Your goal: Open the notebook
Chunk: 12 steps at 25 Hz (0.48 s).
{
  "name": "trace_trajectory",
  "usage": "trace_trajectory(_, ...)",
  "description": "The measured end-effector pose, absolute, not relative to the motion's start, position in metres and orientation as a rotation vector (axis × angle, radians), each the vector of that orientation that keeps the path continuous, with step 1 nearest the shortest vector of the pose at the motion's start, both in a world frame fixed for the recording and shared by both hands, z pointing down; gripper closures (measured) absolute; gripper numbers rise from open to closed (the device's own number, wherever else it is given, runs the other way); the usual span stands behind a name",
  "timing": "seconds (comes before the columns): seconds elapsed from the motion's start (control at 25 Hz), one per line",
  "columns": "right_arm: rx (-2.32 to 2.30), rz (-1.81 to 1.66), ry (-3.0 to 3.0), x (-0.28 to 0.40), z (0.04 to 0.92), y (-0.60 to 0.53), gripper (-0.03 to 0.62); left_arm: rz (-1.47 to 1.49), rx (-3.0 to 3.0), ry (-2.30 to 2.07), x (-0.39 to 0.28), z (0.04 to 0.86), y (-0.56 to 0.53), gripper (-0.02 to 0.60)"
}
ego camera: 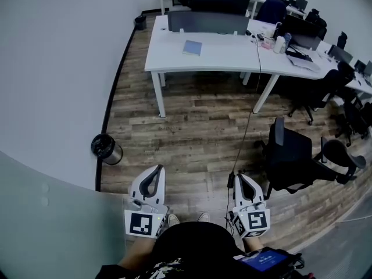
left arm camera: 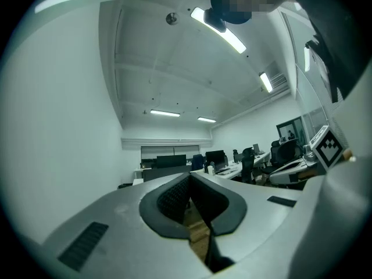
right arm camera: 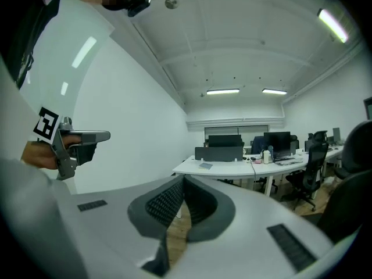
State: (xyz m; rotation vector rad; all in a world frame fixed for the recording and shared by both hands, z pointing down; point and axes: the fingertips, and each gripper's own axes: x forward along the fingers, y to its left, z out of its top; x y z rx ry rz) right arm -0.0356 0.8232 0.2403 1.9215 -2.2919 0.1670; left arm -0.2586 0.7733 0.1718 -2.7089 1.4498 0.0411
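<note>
A closed bluish notebook (ego camera: 192, 47) lies on the white desk (ego camera: 221, 54) across the room; in the right gripper view the notebook (right arm camera: 205, 165) shows small on the desk (right arm camera: 232, 168). My left gripper (ego camera: 157, 170) and right gripper (ego camera: 239, 178) are held near my body, far from the desk, above the wooden floor. Both are shut with nothing between the jaws. In the left gripper view the left gripper (left arm camera: 189, 176) points level toward the far desks; in the right gripper view the tip of the right gripper (right arm camera: 183, 179) points toward the white desk.
A black bin (ego camera: 106, 148) stands by the wall at the left. A black office chair (ego camera: 296, 156) is at the right of the floor. A cable (ego camera: 250, 115) hangs from the desk to the floor. Monitors, bottles and more chairs crowd the far desks.
</note>
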Motion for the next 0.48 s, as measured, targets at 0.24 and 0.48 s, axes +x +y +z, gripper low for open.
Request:
trace_trajectory(0.24,1.901,0.131,-2.277,-0.031,0.243,0.827,0.53,0.017,-2.706,1.466,-0.252,0.173,0.775,0.574)
trace_trajectory(0.48,1.855,0.153,-2.302,-0.017,0.252,0.834,0.53,-0.008,-2.696,1.462,-0.227,0.182,0.783,0.574)
